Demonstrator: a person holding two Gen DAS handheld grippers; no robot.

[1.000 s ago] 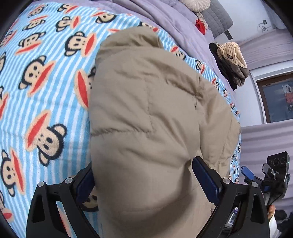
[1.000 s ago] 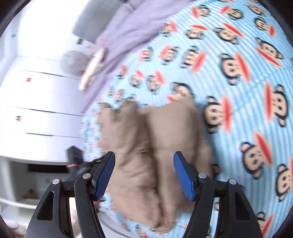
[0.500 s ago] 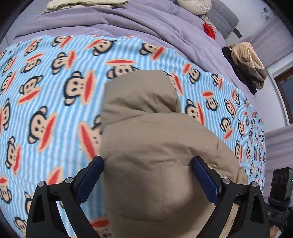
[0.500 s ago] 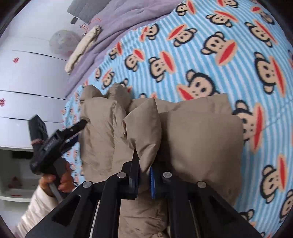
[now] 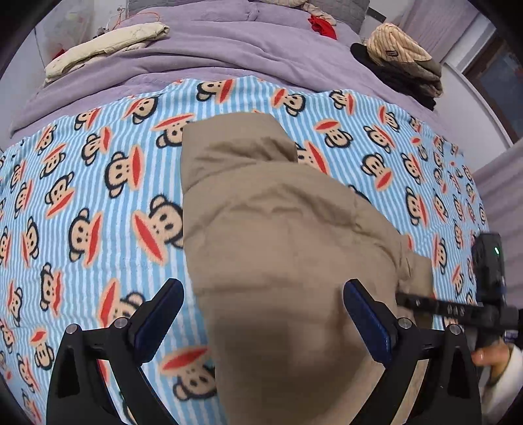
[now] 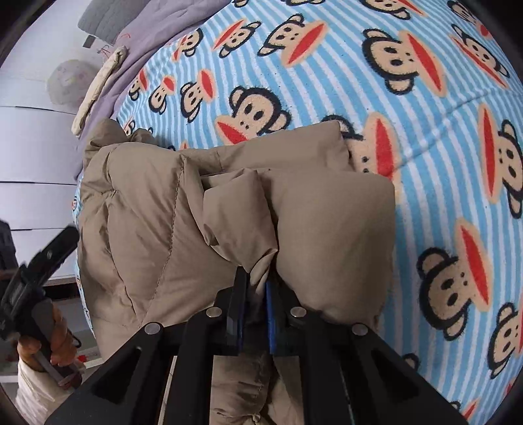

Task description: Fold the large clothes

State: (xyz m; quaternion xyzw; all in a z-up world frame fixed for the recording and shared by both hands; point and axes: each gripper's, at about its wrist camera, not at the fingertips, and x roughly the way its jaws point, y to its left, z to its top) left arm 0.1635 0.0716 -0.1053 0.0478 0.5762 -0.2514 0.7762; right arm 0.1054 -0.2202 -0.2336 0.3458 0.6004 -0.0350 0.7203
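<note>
**Tan puffer jacket bunched on the monkey blanket, right gripper pinching a fold**

The tan padded jacket (image 5: 281, 235) lies on a blue-and-white striped blanket (image 5: 98, 209) printed with cartoon monkey faces. Seen from the left wrist camera, its long axis runs away from the gripper toward the far end of the bed, with a narrower, rounded end, possibly the hood, pointing at the purple bedding. The near part of the jacket is too close and blurred to tell how its layers sit.

The left gripper (image 5: 261, 314) hangs over the near end of the jacket with its blue-padded fingers (image 5: 366, 320) spread wide, one on each side of the fabric, gripping nothing.

The right gripper (image 6: 256, 314) is clamped tight on a puffy fold of the jacket (image 6: 238, 215), the fabric bulging out just ahead of the fingertips. From this side the jacket looks folded into thick quilted lobes lying side by side.

Beyond the blanket, a purple quilt (image 5: 228, 55) covers the rest of the bed. A cream folded garment (image 5: 108, 49) rests on it at the left, a small red item (image 5: 322, 24) near the far edge, and a pile of dark and striped beige clothes (image 5: 402, 62) at the right. A grey cushion (image 6: 111, 16) and white panelled cupboards (image 6: 32, 157) show in the right wrist view.
</note>
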